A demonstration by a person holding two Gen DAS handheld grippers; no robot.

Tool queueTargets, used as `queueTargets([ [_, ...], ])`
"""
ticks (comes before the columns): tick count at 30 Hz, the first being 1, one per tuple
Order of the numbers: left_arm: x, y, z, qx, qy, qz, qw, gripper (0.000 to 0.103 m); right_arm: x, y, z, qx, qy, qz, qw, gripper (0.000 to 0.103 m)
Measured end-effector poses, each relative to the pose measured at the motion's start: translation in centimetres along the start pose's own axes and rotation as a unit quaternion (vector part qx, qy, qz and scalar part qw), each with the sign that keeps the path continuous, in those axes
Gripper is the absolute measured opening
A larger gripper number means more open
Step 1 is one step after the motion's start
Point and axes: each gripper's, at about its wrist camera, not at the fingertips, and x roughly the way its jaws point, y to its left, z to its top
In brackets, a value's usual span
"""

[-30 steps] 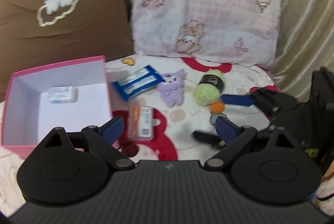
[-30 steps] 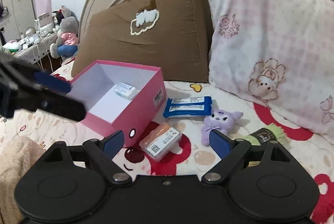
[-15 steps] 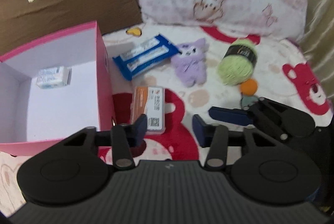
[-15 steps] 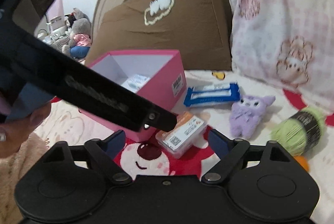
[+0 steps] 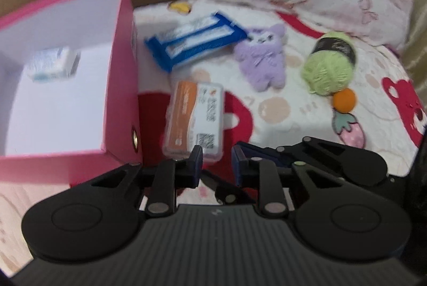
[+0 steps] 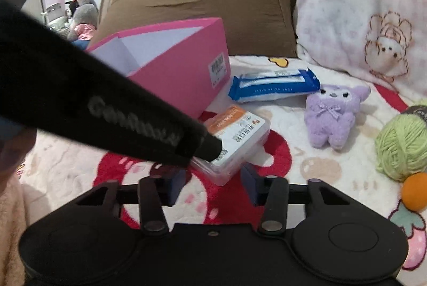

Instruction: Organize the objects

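- Clear plastic case [image 6: 234, 142] with the orange label lies just ahead of the right gripper [image 6: 213, 186]. Its near corner pokes in between the closing jaws, but the pads aren't on it yet.
- Left gripper [image 5: 217, 160] is pinched shut on nothing, with its tip right over that same case (can't tell if it touches).
- My worry is two grippers crowding one case. They could knock together, or a corner-only pinch on slick plastic could let it twist out.
- The fleecy blanket [image 6: 320, 168] is squishy, so the case may tip when it's squeezed.
- Pink box [image 6: 181, 67] stands open just beyond the case, to the gripper's left.
- It's a bed, with a brown pillow [image 6: 213, 6] propped up beyond the box.
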Motion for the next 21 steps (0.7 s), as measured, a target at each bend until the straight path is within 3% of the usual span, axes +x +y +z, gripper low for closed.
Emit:
queueTargets([
  [12, 1.1, 0.3, -0.1, -0.030, -0.025, 0.021, 0.9990, 0.025, 2.6, -0.8, -0.9, 0.040, -0.004, -0.007, 0.999, 0.044],
  [16, 0.8, 1.0, -0.1, -0.059, -0.032, 0.007, 0.9977, 0.025, 3.3, -0.9, -1.2, 0.057, -0.014, -0.001, 0.998, 0.061],
  [21, 0.9, 1.9, -0.3, -0.092, -0.030, -0.003, 0.9953, 0.025, 3.9, -0.7, -1.1, 0.073, -0.029, 0.003, 0.997, 0.075],
])
